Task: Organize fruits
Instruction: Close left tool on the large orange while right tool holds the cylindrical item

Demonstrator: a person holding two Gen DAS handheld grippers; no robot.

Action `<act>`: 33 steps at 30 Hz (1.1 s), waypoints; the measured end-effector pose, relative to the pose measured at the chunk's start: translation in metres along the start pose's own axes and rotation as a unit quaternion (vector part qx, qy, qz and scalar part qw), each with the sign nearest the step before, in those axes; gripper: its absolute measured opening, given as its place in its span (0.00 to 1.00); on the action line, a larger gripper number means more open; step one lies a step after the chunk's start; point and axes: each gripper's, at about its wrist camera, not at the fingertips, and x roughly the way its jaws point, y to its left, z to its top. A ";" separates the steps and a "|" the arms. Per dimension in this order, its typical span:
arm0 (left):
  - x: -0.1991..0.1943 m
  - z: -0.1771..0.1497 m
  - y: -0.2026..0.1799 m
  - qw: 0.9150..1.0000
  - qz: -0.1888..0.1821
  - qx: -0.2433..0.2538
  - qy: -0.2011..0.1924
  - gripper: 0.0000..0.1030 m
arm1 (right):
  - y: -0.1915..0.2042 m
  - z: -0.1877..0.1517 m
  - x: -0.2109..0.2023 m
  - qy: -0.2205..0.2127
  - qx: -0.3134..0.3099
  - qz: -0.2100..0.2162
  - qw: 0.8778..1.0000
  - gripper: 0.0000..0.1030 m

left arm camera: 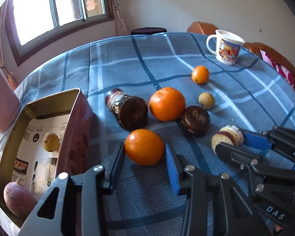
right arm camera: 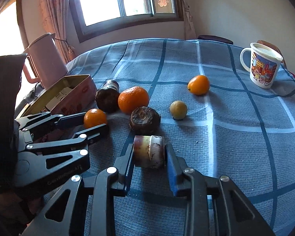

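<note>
Bracketing a medium orange (left arm camera: 144,147), the left gripper (left arm camera: 145,157) stands with one pad at each flank of the fruit; the near pad touches the skin, the blue pad sits just beside it, and the orange rests on the cloth, so the jaws are spread around it and not yet pinching. A short cut stalk section (right arm camera: 149,151), pale with purple bands, lies between the pads of the right gripper (right arm camera: 149,162); both pads meet its cut ends, though it lies on the table and firm pinching cannot be confirmed. Just beyond the orange lie a larger orange (left arm camera: 167,104), a dark brown cylinder on its side (left arm camera: 126,109) and a dark round root (left arm camera: 195,121). Farther off sit a small green-brown fruit (left arm camera: 206,100) and a small orange fruit (left arm camera: 200,74), well apart from the grippers. To the left stands an open tin box (left arm camera: 76,118), lined with printed paper, already holding a yellow fruit (left arm camera: 51,141) and a reddish oval fruit (left arm camera: 18,199). A pink kettle (right arm camera: 46,61) stands behind the box, and a printed mug (right arm camera: 263,66) at the far edge of the checked tablecloth (right arm camera: 236,137). The step in hand appears to be grasping; next, the left jaws likely need to close on the orange, lift it clear of its neighbours and carry it leftward over the box wall.
</note>
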 end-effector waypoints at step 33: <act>-0.055 -0.014 0.014 0.990 -0.009 -0.045 -0.135 0.41 | 0.026 -0.013 -0.044 -0.124 -0.064 -0.017 0.990 0.31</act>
